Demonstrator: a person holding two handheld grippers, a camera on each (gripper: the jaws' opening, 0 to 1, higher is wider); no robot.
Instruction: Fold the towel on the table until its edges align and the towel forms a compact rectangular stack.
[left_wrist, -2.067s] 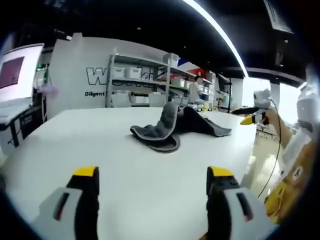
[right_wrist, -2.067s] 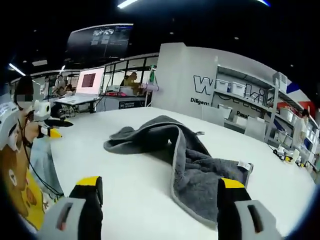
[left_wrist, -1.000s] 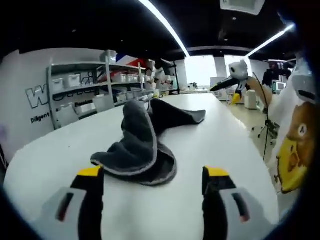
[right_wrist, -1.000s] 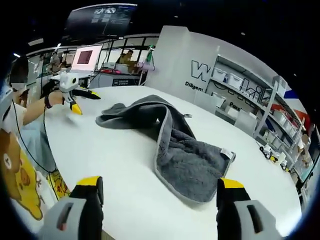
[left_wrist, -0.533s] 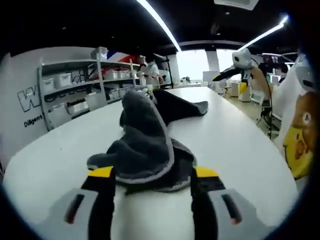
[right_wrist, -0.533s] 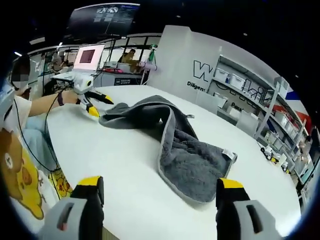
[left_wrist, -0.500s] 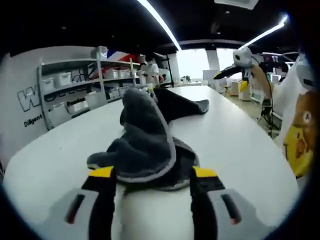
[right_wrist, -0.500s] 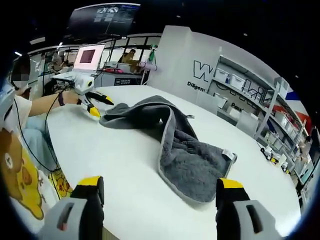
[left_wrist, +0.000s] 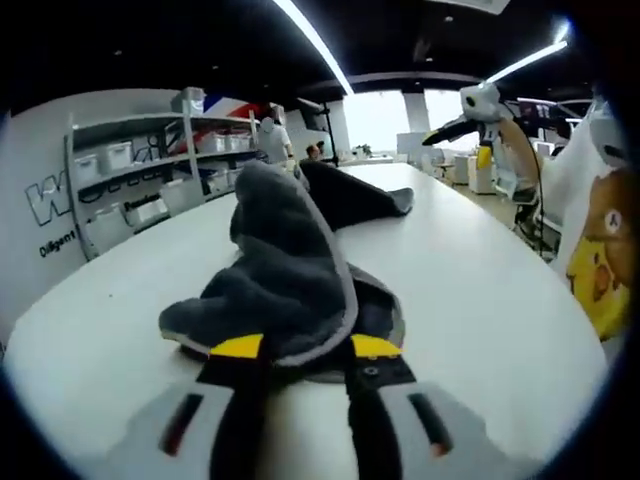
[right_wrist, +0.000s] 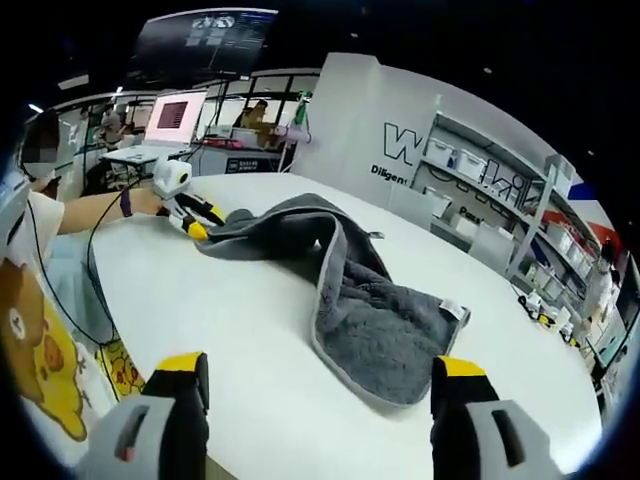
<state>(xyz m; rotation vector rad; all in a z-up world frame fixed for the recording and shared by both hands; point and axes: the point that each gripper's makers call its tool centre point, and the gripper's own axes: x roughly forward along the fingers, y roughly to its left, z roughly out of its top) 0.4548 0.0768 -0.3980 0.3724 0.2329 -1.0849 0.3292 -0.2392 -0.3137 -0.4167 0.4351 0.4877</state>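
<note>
The grey towel (right_wrist: 352, 290) lies crumpled on the white table (right_wrist: 230, 330), reaching from 10 o'clock toward 4 o'clock in the right gripper view. The left gripper (left_wrist: 300, 350) is clenched on its near edge. The right gripper (right_wrist: 318, 385) is released, well apart from the towel.

An open-plan lab or workshop: metal shelving (right_wrist: 500, 215) stacked with storage bins stands at 2 o'clock in the right gripper view, beside a white lettered partition (right_wrist: 380, 130). A monitor (right_wrist: 172, 115) glows at 10 o'clock, and strip lights (left_wrist: 310, 45) run overhead.
</note>
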